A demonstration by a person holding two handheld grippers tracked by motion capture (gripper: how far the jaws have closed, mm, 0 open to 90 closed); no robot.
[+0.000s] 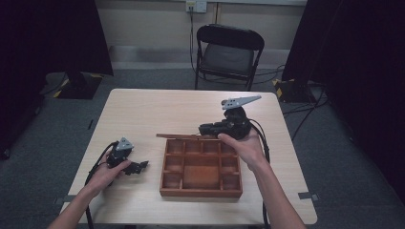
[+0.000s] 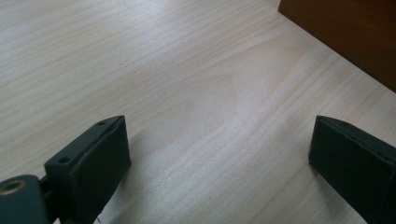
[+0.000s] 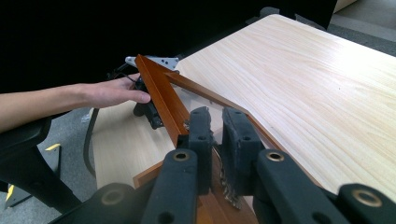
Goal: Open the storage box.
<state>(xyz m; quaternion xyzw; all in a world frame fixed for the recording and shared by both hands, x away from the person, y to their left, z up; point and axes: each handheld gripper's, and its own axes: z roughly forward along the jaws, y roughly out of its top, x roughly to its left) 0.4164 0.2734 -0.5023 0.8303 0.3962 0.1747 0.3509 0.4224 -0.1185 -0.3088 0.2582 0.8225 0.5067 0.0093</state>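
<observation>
Your right gripper [image 3: 215,140] clamps the brown wood-framed glass lid [image 3: 161,95] above the compartmented wooden box [image 1: 200,168]; your left gripper [image 2: 219,154] rests on the table, jaws spread.

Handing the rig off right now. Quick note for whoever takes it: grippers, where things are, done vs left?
Right gripper: jaws shut on the hinged lid of the wooden box, at the box's far edge; the lid is raised, glass pane visible.
Left gripper: open, empty, resting on the table left of the box, not touching it.
Done: the lid is swung up, and the compartments look empty.
Left: probably carry the lid through its swing and release; the left gripper may need to steady the box.
</observation>
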